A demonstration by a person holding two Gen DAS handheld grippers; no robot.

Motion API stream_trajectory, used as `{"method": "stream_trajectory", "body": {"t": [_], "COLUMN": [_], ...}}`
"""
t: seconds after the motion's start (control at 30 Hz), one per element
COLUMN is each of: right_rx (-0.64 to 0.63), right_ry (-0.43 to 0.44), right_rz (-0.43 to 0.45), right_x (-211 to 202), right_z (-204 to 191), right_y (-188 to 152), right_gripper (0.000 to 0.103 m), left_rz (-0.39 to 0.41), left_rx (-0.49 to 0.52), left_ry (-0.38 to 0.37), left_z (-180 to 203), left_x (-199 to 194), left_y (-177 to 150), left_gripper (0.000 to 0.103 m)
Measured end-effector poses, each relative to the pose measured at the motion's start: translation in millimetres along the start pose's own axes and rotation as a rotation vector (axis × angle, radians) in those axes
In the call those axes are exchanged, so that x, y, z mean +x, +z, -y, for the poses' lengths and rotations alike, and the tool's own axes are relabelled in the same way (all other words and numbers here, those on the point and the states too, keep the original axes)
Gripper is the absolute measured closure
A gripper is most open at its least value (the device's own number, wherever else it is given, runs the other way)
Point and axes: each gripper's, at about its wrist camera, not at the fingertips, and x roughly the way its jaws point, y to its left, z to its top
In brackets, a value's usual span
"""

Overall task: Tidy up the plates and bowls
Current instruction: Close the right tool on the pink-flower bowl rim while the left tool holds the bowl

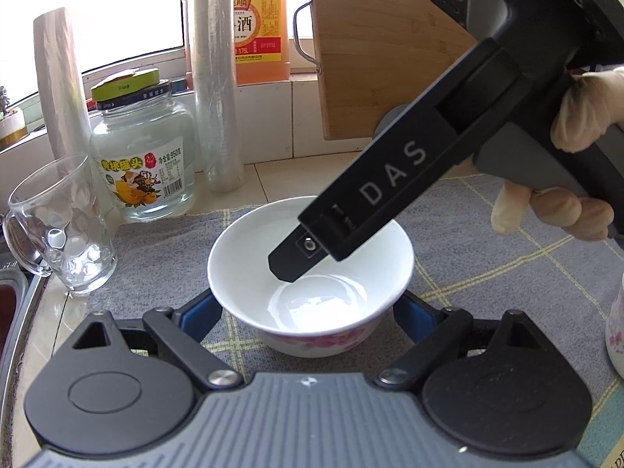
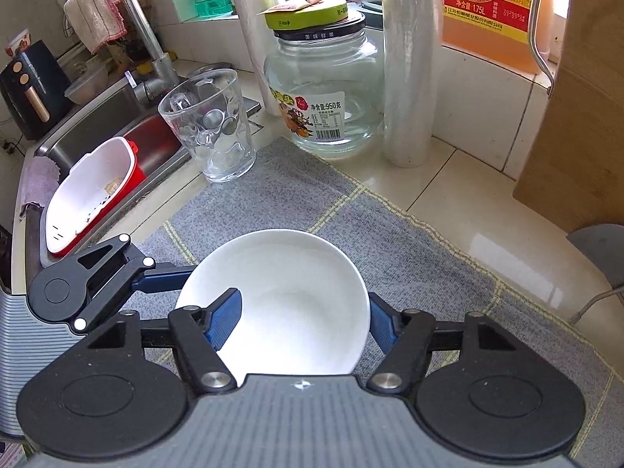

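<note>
Bowl [image 1: 312, 273], white with pink flowers; left gripper [image 1: 308, 314] wide around it; right gripper [image 2: 304, 319] straddles its rim.

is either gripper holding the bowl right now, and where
Cannot tell. Jaws of the left gripper flank the white bowl outside; the right gripper straddles its rim, one finger inside. Whether either presses is unclear.

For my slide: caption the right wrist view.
Right gripper straddling a white bowl's rim on a grey mat.

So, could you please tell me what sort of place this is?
Most likely a home kitchen counter: a steel sink with a faucet alongside, a cooking wine bottle on the sill, and a white bowl on a grey mat.
</note>
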Motion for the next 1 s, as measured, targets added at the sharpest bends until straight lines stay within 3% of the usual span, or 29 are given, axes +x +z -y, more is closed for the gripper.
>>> {"method": "stream_trajectory", "body": {"t": [0.63,1.0], "right_rx": [0.008,0.058], "right_ry": [0.005,0.017], "right_rz": [0.004,0.025], "right_x": [-4.6,-34.2], "right_z": [-2.0,-2.9], "right_y": [-2.6,-24.9], "right_gripper": [0.031,0.031], "left_rz": [-0.024,-0.057], "left_rx": [0.005,0.053], "left_ry": [-0.009,-0.049], "left_z": [2.9,23.4], "left_x": [-4.4,-24.7], "left_y": [2.6,9.9], "left_gripper": [0.010,0.010]}}
